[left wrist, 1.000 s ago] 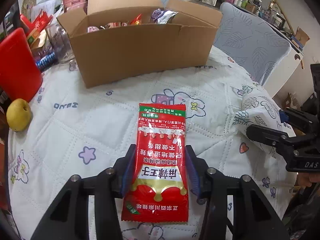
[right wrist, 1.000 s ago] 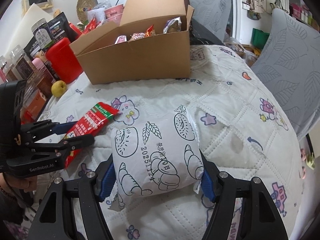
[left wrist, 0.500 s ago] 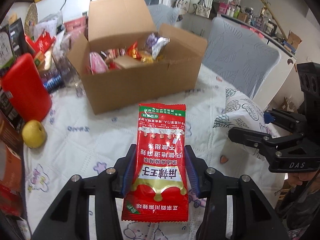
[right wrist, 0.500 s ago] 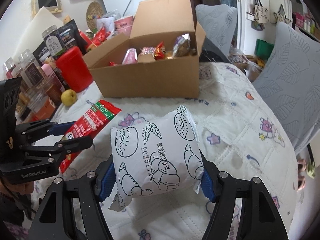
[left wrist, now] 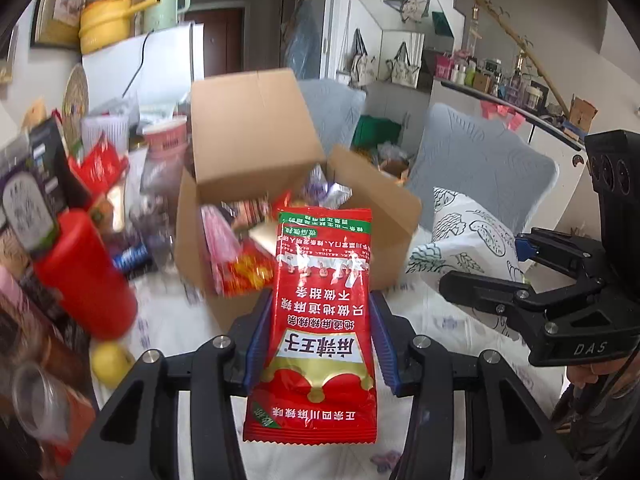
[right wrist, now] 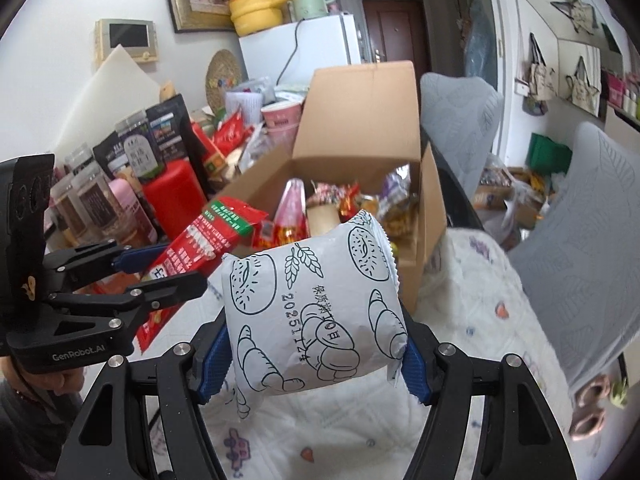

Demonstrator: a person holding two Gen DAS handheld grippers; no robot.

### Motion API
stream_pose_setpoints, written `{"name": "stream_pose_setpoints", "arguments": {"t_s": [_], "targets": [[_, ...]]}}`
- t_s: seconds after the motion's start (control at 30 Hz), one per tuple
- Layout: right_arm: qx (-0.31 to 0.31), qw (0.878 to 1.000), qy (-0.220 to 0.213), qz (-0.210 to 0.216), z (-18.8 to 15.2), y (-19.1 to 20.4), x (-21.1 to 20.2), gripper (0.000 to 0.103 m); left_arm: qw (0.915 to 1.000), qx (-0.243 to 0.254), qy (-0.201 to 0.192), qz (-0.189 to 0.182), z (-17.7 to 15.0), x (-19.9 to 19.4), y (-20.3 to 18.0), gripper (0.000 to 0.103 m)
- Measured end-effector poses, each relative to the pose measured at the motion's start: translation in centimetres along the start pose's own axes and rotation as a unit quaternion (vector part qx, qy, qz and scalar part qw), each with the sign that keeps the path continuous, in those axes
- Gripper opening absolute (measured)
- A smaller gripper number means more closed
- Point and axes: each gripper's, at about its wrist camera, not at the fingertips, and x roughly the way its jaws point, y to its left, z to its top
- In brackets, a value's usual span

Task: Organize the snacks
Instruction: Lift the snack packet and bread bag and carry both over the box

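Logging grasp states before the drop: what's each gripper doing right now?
Left gripper: closed on the red snack packet.
Right gripper: closed on the white bread bag.

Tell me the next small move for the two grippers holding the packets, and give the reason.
Probably carry both forward over the open cardboard box before releasing. The left gripper is shut on the red snack packet, the right gripper on the white bread packet; both packets seem short of the opening, above the quilted tablecloth.
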Motion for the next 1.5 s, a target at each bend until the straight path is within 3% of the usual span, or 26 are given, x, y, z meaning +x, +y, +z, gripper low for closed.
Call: {"name": "stream_pose_setpoints", "arguments": {"t_s": [0.23,0.37,0.7,1.03,1.5], "targets": [[-0.007,1.0,-0.022,0.002,3.8,-0.6,0.7,0.07,0.9995,0.003,-0.032,0.005,3.9,0.7,0.9,0.046],[-0.018,0.999,-0.034,-0.02,5.6,-1.0,1.7,0.07,0.9989,0.001,-0.045,0.011,5.7,1.4,1.6,0.046],[-0.028,0.998,-0.043,-0.038,9.5,-2.4,5.4,0.07,0.9983,-0.009,-0.053,0.024,8.9,4.9,3.4,0.046],[-0.027,0.998,-0.018,-0.049,11.6,-3.9,10.8,0.071,0.9978,-0.031,-0.025,0.054,9.8,10.4,5.7,0.046],[-0.005,0.998,0.037,-0.054,11.3,-6.4,16.4,0.071,0.9957,-0.035,0.048,0.071,9.0,16.5,6.7,0.046]]}}
